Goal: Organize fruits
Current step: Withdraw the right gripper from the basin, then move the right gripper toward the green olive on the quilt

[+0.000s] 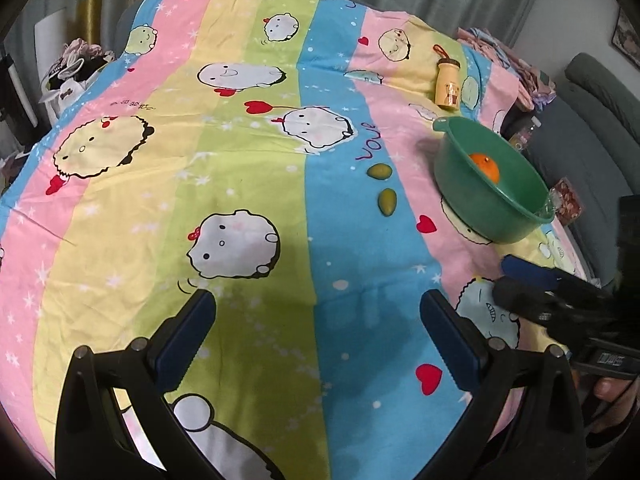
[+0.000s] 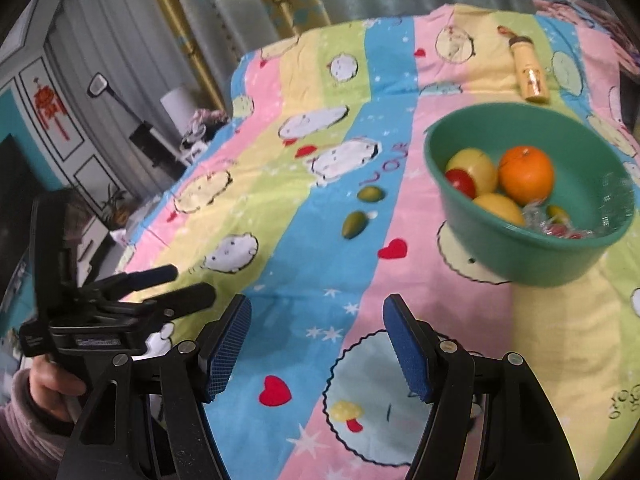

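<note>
Two small green fruits lie on the striped cartoon bedsheet, one just beyond the other. To their right stands a green bowl. It holds an orange, two yellow fruits, a red one and a small green one. My left gripper hovers open over the sheet, nothing between its fingers. My right gripper is open too, short of the bowl, nothing in it.
A yellow bottle lies on the sheet behind the bowl. Shiny wrapped sweets sit in the bowl. A grey sofa is to the right of the bed. Curtains and a cabinet stand behind it.
</note>
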`<state>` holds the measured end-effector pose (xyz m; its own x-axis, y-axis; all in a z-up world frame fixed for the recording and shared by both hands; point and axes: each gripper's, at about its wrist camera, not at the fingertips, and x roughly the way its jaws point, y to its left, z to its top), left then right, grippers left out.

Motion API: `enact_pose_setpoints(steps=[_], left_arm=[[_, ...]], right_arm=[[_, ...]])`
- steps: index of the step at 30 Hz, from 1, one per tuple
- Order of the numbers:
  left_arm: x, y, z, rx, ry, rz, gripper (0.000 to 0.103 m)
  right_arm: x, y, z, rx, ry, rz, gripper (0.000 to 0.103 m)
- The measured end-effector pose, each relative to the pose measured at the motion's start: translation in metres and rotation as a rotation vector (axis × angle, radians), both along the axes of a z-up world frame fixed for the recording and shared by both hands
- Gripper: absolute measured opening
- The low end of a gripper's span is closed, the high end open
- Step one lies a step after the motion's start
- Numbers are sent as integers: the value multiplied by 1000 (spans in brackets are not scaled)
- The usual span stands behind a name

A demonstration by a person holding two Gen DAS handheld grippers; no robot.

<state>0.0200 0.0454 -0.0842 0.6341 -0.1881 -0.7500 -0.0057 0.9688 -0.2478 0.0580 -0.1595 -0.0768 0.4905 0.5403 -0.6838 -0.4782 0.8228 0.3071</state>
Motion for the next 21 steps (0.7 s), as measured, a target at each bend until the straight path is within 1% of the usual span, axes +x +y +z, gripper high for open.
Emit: enact_pose_setpoints(steps=[4,7,11,14,16,21], left_arm=[[3,2,-2,12,0,-6,102],[6,7,-5,7,-3,-4,102],[10,10,-8,29,-4,6,102],[14,12,-11,27,-1,1,102],[16,14,-15,18,3,-2,102],[20,18,-22,-2,13,-4,102]], right_arm=[[13,9,-8,-18,14,-7,69],[26,18,-14,-38,17,-9,69],[42,29,-21,-57,17,-8,69],[54,34,-25,-71,15,-12,69],[61,37,-28,-76,21,-18,68],[72,43,-36,-109,21,-28,59]])
